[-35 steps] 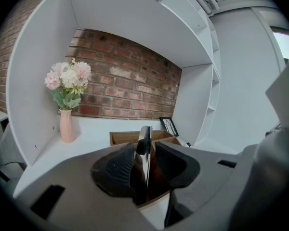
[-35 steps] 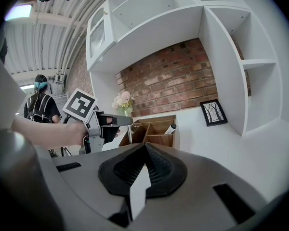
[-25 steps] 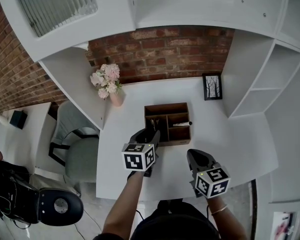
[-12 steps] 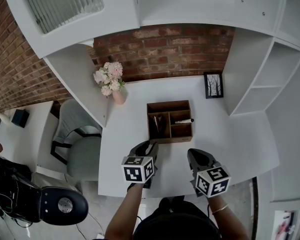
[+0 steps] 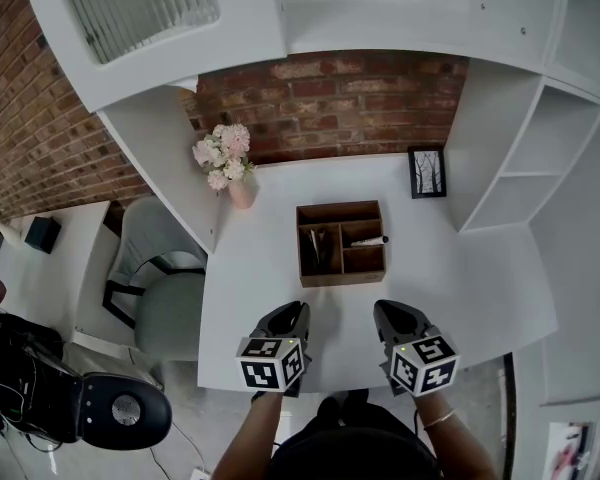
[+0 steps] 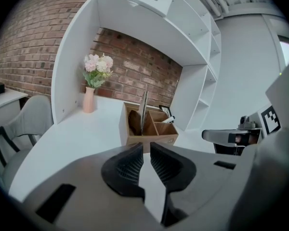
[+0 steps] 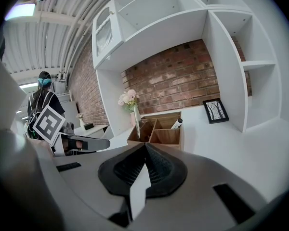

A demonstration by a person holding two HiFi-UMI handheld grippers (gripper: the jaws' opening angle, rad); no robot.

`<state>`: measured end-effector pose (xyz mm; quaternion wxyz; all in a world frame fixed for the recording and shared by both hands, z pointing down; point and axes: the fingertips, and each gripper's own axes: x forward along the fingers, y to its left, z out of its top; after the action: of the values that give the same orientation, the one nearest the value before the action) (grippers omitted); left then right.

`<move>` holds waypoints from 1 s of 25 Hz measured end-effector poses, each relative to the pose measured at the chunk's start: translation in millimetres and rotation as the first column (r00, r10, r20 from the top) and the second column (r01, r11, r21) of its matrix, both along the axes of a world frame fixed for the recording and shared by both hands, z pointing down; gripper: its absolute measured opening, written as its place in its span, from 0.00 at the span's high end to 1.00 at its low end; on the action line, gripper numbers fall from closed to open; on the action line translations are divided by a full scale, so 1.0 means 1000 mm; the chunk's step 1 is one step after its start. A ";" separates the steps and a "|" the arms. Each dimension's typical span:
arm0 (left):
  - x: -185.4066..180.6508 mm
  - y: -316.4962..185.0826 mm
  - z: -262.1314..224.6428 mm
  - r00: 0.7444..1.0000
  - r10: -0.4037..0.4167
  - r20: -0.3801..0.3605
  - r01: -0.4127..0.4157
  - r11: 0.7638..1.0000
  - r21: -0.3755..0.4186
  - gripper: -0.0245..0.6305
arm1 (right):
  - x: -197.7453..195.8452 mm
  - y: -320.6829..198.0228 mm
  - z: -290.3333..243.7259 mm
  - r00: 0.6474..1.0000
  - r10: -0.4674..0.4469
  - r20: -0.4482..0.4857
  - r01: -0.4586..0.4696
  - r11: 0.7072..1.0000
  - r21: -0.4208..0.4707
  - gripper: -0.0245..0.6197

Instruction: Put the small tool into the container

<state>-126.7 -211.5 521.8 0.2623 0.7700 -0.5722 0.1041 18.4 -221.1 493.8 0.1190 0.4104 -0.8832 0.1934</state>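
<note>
Small tool (image 6: 143,110): a thin grey metal strip, standing tilted in the long left compartment of the container (image 5: 342,279). Its upper end rises above the rim. It is clear of both grippers.

Left gripper (image 5: 292,310): over the near edge of the desk (image 5: 460,278). Its jaws have just been closing and now stand a narrow slit apart, with nothing between the pads (image 6: 130,165). It points toward the container, well short of it.

Right gripper (image 5: 392,308): beside the left one and apart from it, also over the near edge. Its jaws are pressed together at the tips and hold nothing.

Container: an open wooden box with dividers, upright near the middle of the desk. It has one long compartment at the left and two smaller ones at the right.

Marker (image 5: 367,241): white barrel with a dark cap. It lies in the rear right compartment, with its capped end leaning over the right rim.

Vase of pink flowers (image 5: 225,158): at the rear left corner of the desk, well apart from the container.

Picture frame (image 5: 426,172): black-edged, upright at the rear right against the brick wall (image 5: 330,98).

Chair (image 5: 165,308): grey, at the left of the desk.
</note>
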 end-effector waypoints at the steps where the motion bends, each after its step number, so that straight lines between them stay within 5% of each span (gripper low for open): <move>1: 0.000 0.003 -0.003 1.000 -0.002 0.002 0.002 1.000 0.010 0.90 | 0.000 0.001 0.000 1.000 -0.002 0.001 0.002 1.000 0.001 0.95; 25: 0.002 0.018 -0.041 1.000 -0.013 0.001 0.013 0.994 0.105 0.95 | 0.004 0.011 -0.024 1.000 0.002 0.000 -0.002 0.996 0.091 0.95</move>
<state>-125.1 -193.4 481.1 0.2216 0.7789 -0.5821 0.0731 22.4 -210.4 470.0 0.1001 0.4161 -0.8908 0.1528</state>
